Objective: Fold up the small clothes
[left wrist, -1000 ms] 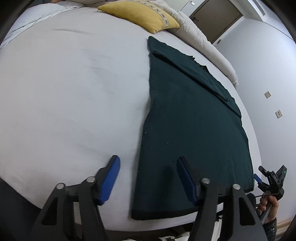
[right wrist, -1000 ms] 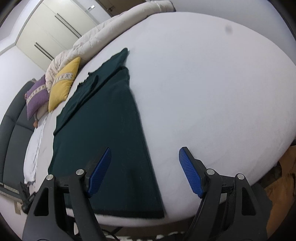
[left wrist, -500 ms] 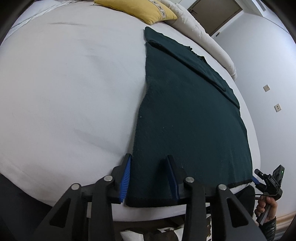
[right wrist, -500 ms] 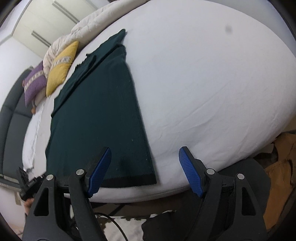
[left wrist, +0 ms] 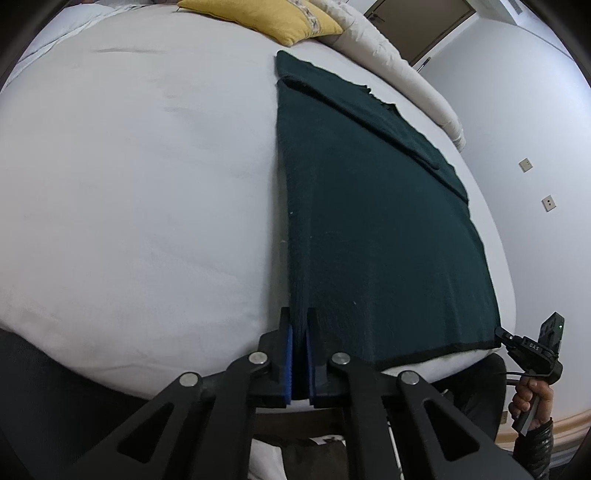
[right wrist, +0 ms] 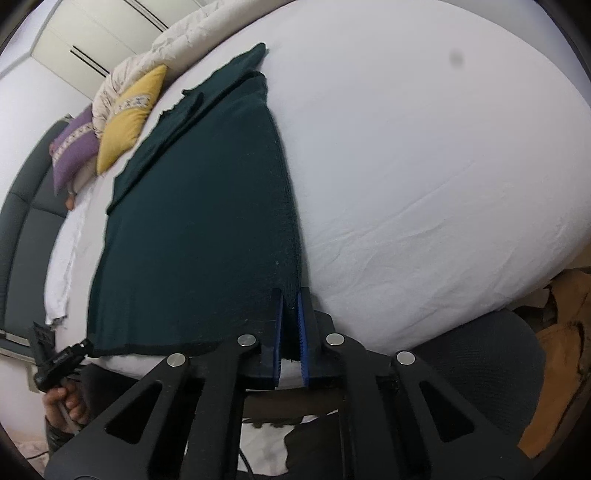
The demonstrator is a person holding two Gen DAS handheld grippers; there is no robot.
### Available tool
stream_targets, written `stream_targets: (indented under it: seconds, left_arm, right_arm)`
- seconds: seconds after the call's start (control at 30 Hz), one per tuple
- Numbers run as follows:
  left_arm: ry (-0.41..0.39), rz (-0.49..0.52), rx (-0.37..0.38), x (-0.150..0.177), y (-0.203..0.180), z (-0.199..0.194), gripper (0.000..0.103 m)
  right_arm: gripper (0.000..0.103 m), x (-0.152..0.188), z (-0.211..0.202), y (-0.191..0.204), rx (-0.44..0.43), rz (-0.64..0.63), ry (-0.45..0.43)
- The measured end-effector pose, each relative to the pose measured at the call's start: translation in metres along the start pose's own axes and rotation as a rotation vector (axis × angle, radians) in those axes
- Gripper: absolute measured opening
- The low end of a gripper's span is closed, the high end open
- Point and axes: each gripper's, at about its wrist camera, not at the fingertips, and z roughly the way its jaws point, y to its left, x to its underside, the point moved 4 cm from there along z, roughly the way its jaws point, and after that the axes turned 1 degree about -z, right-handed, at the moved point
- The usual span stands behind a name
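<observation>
A dark green knitted garment lies flat on the white bed, its sleeves folded across the far end; it also shows in the right wrist view. My left gripper is shut on the garment's near left hem corner. My right gripper is shut on the near right hem corner. Each gripper shows small in the other's view, the right one and the left one, at the opposite hem corner.
A yellow pillow and a rolled cream duvet lie at the far end of the bed. A purple pillow lies beside the yellow one. A dark chair and brown cloth sit below the bed's near edge.
Both grippers moved down to the near hem and closed, the left on the left corner, the right on the right corner. The garment has not shifted.
</observation>
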Motion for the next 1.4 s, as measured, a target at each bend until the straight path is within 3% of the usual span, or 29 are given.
stream_targets:
  seconds: [0.23,0.4,0.5,0.53,0.57,0.6,0.67,0.77,0.83,0.9,0.97,1.1,1.4]
  left_arm:
    - [-0.039,0.015,0.053,-0.002,-0.011,-0.022,0.007]
    - [0.019,-0.053,0.039,0.007,0.013,0.005,0.007]
    - [0.019,-0.061,0.054,0.008,0.015,0.006,0.007]
    - [0.015,-0.051,0.056,0.007,0.013,0.004,0.007]
    - [0.010,-0.047,0.059,0.007,0.012,0.003,0.007]
    - [0.011,-0.048,0.058,0.007,0.012,0.003,0.007]
    - [0.014,-0.051,0.057,0.008,0.013,0.006,0.007]
    - [0.016,-0.047,0.057,0.007,0.014,0.006,0.007]
    - [0.016,-0.046,0.056,0.007,0.015,0.006,0.007]
    - [0.016,-0.041,0.052,0.008,0.014,0.006,0.007]
    - [0.015,-0.030,0.052,0.008,0.010,0.005,0.007]
    - [0.007,-0.025,0.101,0.004,0.001,-0.002,0.007]
    - [-0.081,-0.106,0.315,-0.039,-0.025,-0.039,0.006]
  right_arm:
    - [0.006,-0.009,-0.030,-0.003,-0.103,0.045,-0.042]
    - [0.006,-0.011,-0.007,-0.015,-0.049,0.062,-0.001]
    - [0.011,-0.009,0.001,-0.021,-0.072,0.091,0.022]
    - [0.014,-0.010,0.000,-0.021,-0.075,0.092,0.020]
    - [0.023,-0.013,-0.004,-0.019,-0.065,0.080,0.007]
    - [0.038,-0.014,-0.007,-0.017,-0.056,0.067,-0.006]
    - [0.059,-0.015,-0.008,-0.015,-0.057,0.060,-0.020]
    - [0.060,-0.014,0.000,-0.011,-0.037,0.022,-0.005]
    - [0.055,-0.013,0.006,-0.003,0.003,-0.037,0.012]
    - [0.020,-0.013,0.012,0.005,0.008,-0.072,0.043]
    - [0.010,-0.012,0.016,0.008,-0.005,-0.064,0.065]
    - [0.006,-0.015,0.009,0.007,-0.048,-0.032,0.049]
    - [0.006,-0.065,-0.053,0.042,-0.404,0.044,-0.117]
